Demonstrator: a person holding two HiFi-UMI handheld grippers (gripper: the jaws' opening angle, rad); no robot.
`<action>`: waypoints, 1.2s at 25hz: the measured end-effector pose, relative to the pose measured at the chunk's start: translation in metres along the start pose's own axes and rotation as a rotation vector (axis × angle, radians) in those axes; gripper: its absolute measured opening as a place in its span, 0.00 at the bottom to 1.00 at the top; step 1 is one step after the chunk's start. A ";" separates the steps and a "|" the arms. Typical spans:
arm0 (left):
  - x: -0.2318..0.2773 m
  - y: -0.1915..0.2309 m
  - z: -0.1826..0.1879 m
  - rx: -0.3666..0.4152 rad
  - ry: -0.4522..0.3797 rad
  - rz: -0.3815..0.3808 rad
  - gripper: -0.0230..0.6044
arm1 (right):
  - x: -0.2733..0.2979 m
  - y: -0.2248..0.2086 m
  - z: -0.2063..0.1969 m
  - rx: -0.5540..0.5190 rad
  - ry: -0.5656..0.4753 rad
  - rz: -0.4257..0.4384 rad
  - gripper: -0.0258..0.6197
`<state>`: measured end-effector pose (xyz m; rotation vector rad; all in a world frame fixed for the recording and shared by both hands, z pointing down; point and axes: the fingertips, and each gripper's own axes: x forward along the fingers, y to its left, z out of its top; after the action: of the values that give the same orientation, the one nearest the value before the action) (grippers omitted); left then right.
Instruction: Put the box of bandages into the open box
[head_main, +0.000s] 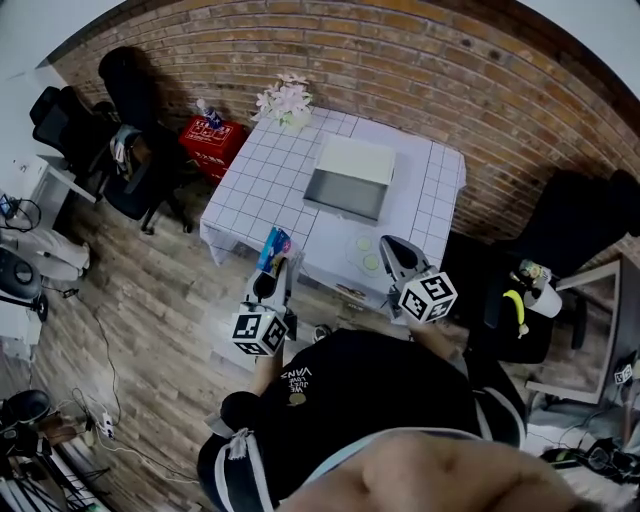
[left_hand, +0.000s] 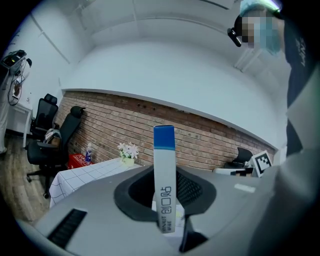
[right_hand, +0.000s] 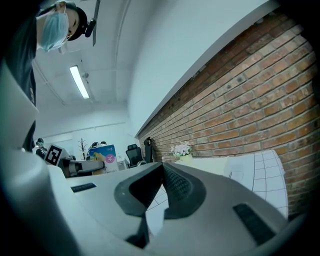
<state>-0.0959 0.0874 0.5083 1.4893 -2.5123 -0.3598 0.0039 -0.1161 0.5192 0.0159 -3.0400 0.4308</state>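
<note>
Left tool (left_hand: 167, 172) held level, clamping upright bandage box (left_hand: 164, 145), right tool (right_hand: 161, 167) level, jaws together, empty

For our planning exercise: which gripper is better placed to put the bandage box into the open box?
Left gripper: its jaws hold the bandage box; the right gripper is shut, empty.

bandage box (head_main: 275, 243) near end hidden under left tool (head_main: 272, 272); print too small.

Surface (head_main: 262, 180): white grid-printed cloth, draped. Box of bandages (left_hand: 164, 150): smooth card, slight sheen. Left gripper (left_hand: 166, 172): matt grey plastic, black ribbed pads (left_hand: 189, 187). Wall (head_main: 400, 60): rough brick. Floor (head_main: 150, 300): wood planks.
</note>
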 end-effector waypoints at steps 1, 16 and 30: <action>0.001 0.005 -0.001 -0.002 0.007 -0.007 0.16 | 0.002 0.002 -0.002 0.002 0.000 -0.010 0.04; 0.032 0.057 0.008 0.014 0.082 -0.147 0.16 | 0.040 0.011 -0.015 0.039 -0.026 -0.157 0.04; 0.095 0.047 0.008 0.009 0.117 -0.177 0.16 | 0.061 -0.032 -0.002 0.054 0.000 -0.170 0.04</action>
<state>-0.1823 0.0266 0.5194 1.6903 -2.3031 -0.2795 -0.0563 -0.1461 0.5344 0.2754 -2.9940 0.4976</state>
